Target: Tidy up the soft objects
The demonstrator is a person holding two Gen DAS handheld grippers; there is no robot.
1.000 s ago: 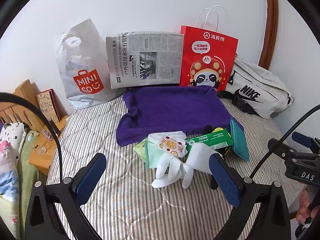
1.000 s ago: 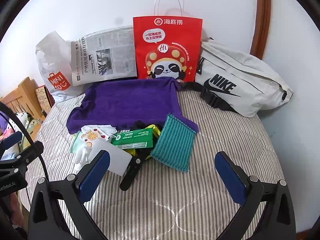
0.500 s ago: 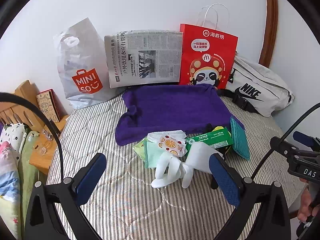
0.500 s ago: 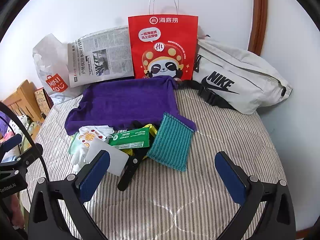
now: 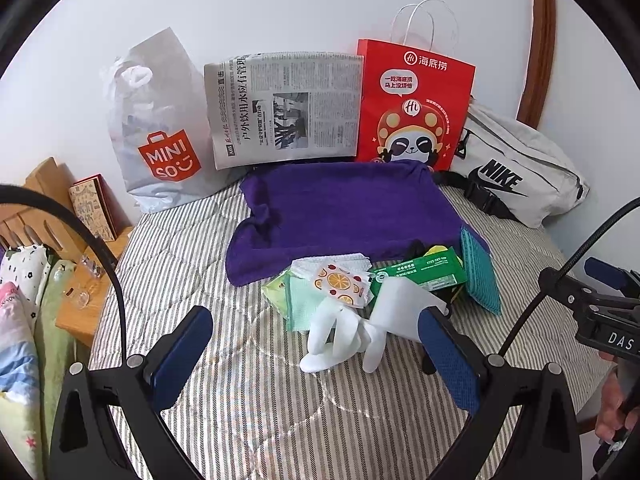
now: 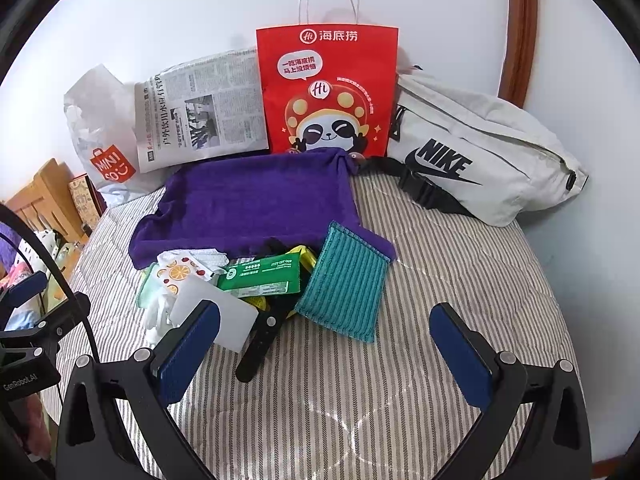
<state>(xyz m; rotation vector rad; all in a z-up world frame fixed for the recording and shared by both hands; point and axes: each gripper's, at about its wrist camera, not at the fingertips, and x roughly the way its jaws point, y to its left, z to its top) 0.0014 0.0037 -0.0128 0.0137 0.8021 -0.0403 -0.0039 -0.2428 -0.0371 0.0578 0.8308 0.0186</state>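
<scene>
The left gripper [image 5: 316, 354] hangs over the striped mattress [image 5: 172, 264] with its blue-padded fingers [image 5: 182, 356] spread wide apart and nothing between them; the right gripper [image 6: 324, 354] is likewise spread wide and empty, held low over the bare front part of the bed. The soft things lie in a loose heap near the middle of the mattress, just ahead of both tools. A white rubber glove [image 5: 344, 330] lies nearest the left gripper, its fingers pointing toward the camera, and its cuff passes behind the right-hand pad in that view. Partly on top of the glove sit a pale green cloth [image 5: 298, 304] and a small packet printed with orange slices [image 5: 340, 280], touching a green tissue pack [image 6: 260, 276] to the right. A teal ribbed cleaning pad [image 6: 344, 280] leans against the right end of the heap, overlapping the corner of a purple towel [image 6: 256, 204] spread flat behind everything. A black strap [image 6: 260, 340] sticks out from under the heap toward the right gripper, and something yellow [image 6: 306, 256] peeks out beside the tissue pack, too hidden to identify. Along the white wall stand a grey Miniso plastic bag [image 5: 160, 132], a folded newspaper [image 5: 284, 108], a red Haidilao paper bag [image 6: 328, 88] with a panda, and a pale Nike waist bag [image 6: 480, 152] lying on its side. A person's hand [image 5: 614, 404] shows at the right edge of the left view, gripping the other tool's handle.
</scene>
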